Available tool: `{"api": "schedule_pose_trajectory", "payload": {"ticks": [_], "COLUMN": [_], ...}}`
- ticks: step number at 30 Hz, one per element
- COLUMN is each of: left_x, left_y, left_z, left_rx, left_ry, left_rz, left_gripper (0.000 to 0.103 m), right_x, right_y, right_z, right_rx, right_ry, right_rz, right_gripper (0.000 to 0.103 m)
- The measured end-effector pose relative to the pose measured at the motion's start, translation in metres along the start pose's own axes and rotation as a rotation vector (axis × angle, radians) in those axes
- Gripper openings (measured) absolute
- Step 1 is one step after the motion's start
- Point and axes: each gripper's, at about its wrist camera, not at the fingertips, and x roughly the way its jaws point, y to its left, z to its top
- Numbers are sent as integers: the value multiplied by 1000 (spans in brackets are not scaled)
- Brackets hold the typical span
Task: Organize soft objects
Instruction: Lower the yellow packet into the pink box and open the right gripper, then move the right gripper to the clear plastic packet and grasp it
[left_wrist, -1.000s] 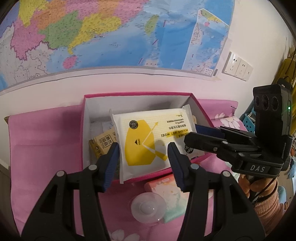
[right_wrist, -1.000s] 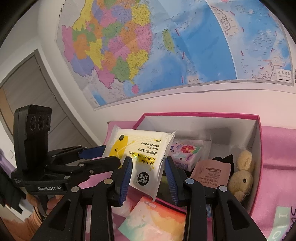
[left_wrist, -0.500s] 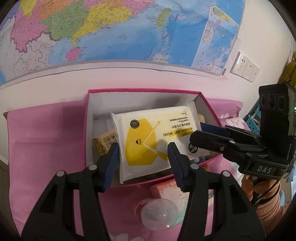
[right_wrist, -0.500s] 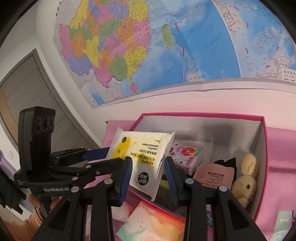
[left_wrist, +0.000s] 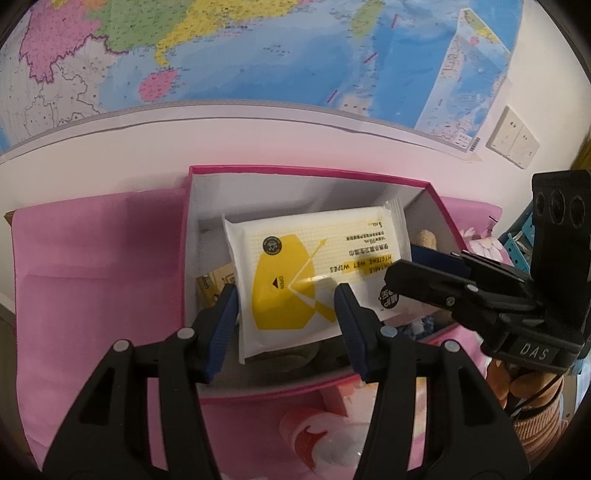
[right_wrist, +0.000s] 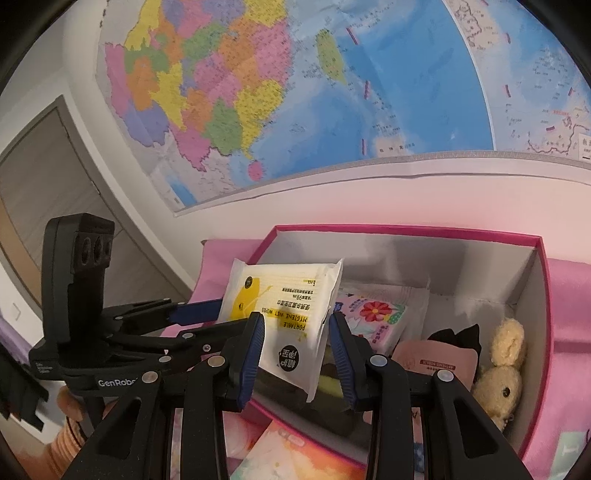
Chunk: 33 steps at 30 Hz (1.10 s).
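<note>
Yellow-and-white, that wet wipes pack (left_wrist: 314, 273) fills the middle of your left wrist view, hanging over the open pink box (left_wrist: 310, 171). Your left gripper (left_wrist: 286, 312) has its blue pads set either side of the pack's near end, pinching it across its width. From three o'clock your right gripper (left_wrist: 424, 273) reaches in and bites the pack's other end. Outside the box at six o'clock, a pink packet (left_wrist: 347, 398) and a clear round lid-like thing (left_wrist: 317, 439) lie on the pink cloth (left_wrist: 92, 266), not yet sorted.

Over to your right wrist view: the wet wipes pack (right_wrist: 284, 314) stands tilted between the right gripper's (right_wrist: 295, 339) pads, clamped on its lower corner, with the left gripper (right_wrist: 207, 308) holding from nine o'clock. Inside the pink box (right_wrist: 406, 232), a flowered tissue packet (right_wrist: 373, 317) sits at one o'clock, a pink sachet (right_wrist: 432, 360), something black (right_wrist: 458, 336), and a plush bunny (right_wrist: 502, 365) at three o'clock.

By my reading you're well along: several soft things boxed, this pack poised above the box and yet to be lowered and let go, and a colourful packet (right_wrist: 291, 454) at six o'clock is left outside.
</note>
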Motion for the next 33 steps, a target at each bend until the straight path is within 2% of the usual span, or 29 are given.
{"api": "schedule_pose_trajectory", "payload": {"ticks": [9,11,14,16,20,23,27,30,33], "left_x": [28,28,21,13,-14,-41,-74,-90,-93], "left_y": [8,11,7,5,11,13,19,18,12], "left_z": [10,9,3,-2,-16,-32,-63,-90,-124], "left_rx": [-36,-51,-40,-30,-25,-20,-5,10,41], "left_ry": [34,37,7,-17,-72,-106,-131,-122,-75], "left_rz": [43,31,49,73,58,17,-38,-70,-77], "left_gripper": [55,55,53,53,53,53,54,54,54], "right_x": [24,28,24,17,-1,-22,-53,-68,-77], "right_y": [-7,-7,-8,-9,-7,0,14,25,36], "right_z": [6,6,4,1,-6,-16,-37,-55,-78], "right_rx": [26,18,13,13,-7,-25,-64,-80,-94], "right_ry": [26,34,12,1,-22,-32,-8,28,76], "right_rz": [-54,-74,-99,-103,-109,-64,44,128,180], "right_gripper": [40,40,50,50,50,51,52,54,55]}}
